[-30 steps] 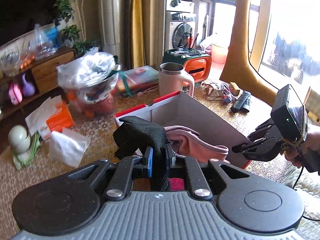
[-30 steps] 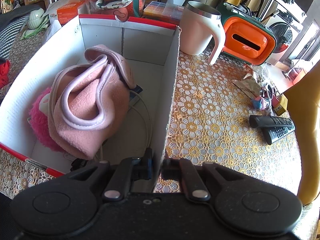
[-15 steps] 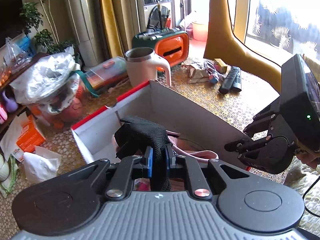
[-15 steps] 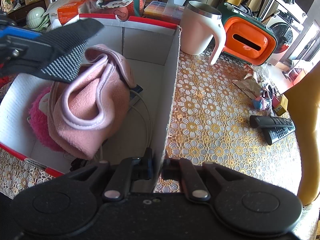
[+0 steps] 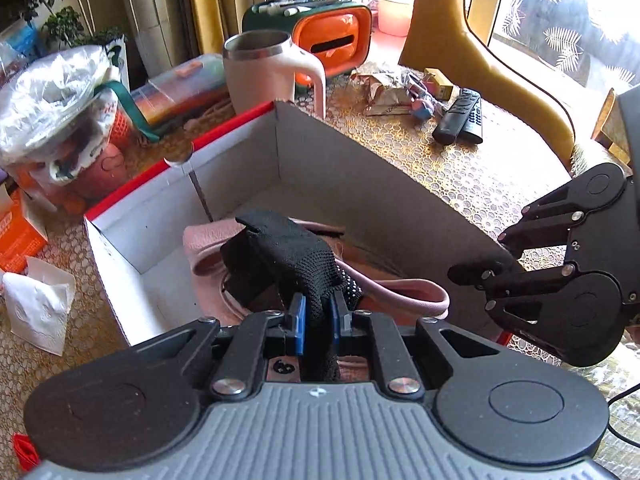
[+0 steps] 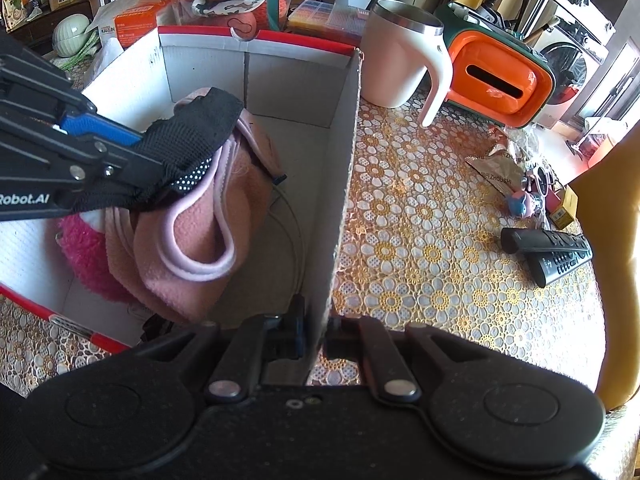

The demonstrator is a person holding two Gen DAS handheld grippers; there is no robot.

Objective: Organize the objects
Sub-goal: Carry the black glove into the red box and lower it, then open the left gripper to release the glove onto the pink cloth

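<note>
Cardboard walls of the white box (image 6: pixel 256 68) frame the scene on a lace-patterned table (image 6: pixel 420 248). At nine o'clock in the right wrist view, the left gripper (image 6: pixel 148 156) pinches a black mesh cloth (image 6: pixel 192 128) just above the pink fleece garment (image 6: pixel 192 236) lying inside the box. At six o'clock the right gripper (image 6: pixel 316 332) is pressed together on the box's right wall. A white mug (image 6: pixel 400 68) stands at one o'clock, two remotes (image 6: pixel 552 252) at three o'clock.

Black mesh cloth (image 5: pixel 296 256) with white dots, pink fleece (image 6: pixel 192 240), red-edged white box (image 6: pixel 288 72), gold floral bench (image 6: pixel 420 240), orange case (image 6: pixel 496 80).
</note>
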